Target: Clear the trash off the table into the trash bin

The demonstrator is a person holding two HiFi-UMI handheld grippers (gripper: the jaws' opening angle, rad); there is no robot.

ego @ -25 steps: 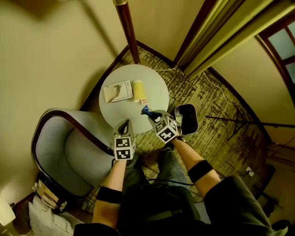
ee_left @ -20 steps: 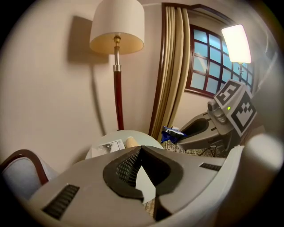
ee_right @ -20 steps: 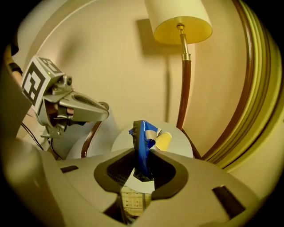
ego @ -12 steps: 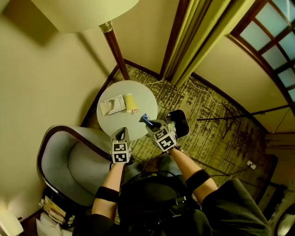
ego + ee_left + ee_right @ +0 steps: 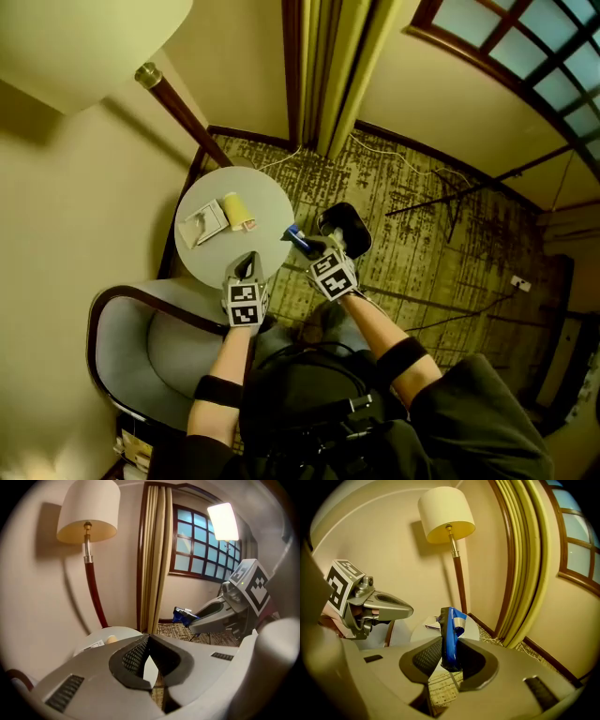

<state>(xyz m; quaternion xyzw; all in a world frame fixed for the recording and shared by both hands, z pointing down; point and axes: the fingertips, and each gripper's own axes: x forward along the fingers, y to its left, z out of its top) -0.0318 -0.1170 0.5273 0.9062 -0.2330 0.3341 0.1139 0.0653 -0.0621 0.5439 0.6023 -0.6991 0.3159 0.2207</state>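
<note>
A small round white table (image 5: 267, 202) carries a white card (image 5: 202, 223) and a yellow piece of trash (image 5: 234, 211). To its right on the carpet stands the black trash bin (image 5: 349, 225). My right gripper (image 5: 305, 246) is shut on a crumpled blue wrapper (image 5: 294, 235), held between the table's edge and the bin. The right gripper view shows the blue wrapper (image 5: 450, 637) upright between the pads. My left gripper (image 5: 247, 269) hangs over the table's near edge, shut with nothing in it. From it I see the right gripper (image 5: 194, 623) with the wrapper (image 5: 183, 616).
A grey armchair (image 5: 150, 356) stands at the lower left beside the table. A floor lamp's pole (image 5: 178, 112) rises behind the table, with curtains (image 5: 323, 66) at the back. Cables (image 5: 403, 164) trail over the patterned carpet near the bin.
Both grippers have risen and rolled. The right one, still holding the blue wrapper, has come off the table's edge towards the bin. The head view has tilted towards the window.
</note>
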